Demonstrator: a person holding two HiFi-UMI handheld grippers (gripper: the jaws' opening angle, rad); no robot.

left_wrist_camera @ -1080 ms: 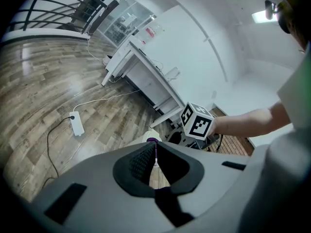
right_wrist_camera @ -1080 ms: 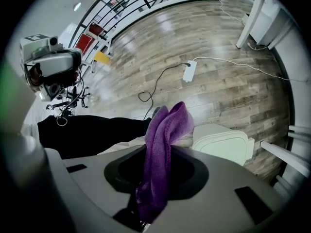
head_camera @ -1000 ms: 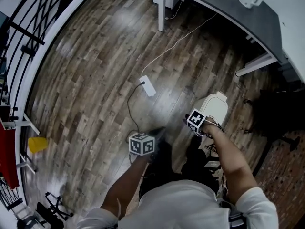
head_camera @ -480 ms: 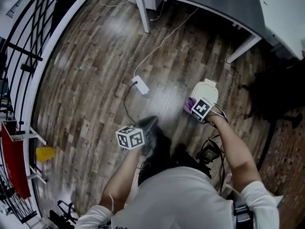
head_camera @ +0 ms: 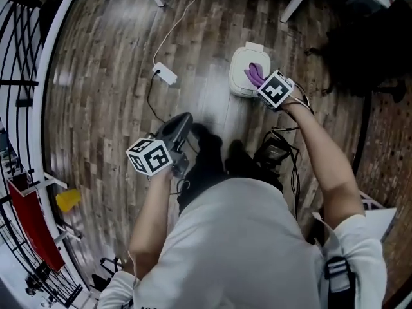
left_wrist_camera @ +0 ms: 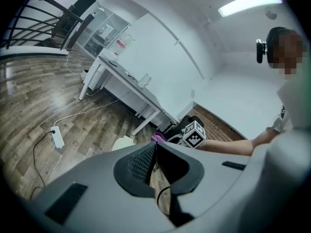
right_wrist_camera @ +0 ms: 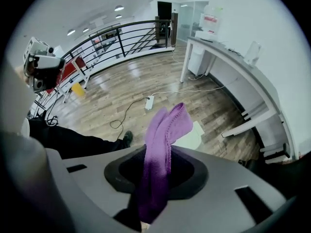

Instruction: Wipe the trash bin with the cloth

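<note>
risks first: right tongs [right_wrist_camera: 156, 170] are clamped on one end of the purple cloth [right_wrist_camera: 164, 130] only, and the rest sticks out loose past the jaws. dragged hard over the bin [head_camera: 239, 77], it will likely bunch into a strip or pull out of the grip. the bin looks light, stands free on the wood floor [head_camera: 109, 76], and nothing braces it, so a sideways push could slide or tip it. left tongs [left_wrist_camera: 155, 153] are closed on nothing, pads together, and well apart from the bin, so no help there. the white power strip [head_camera: 164, 74] and its cable lie near the bin, a possible snag.

position: in the head view the cloth's free end lies over the bin's lid and right tongs sit just at its right edge. can't tell if the cloth touches the lid.
</note>
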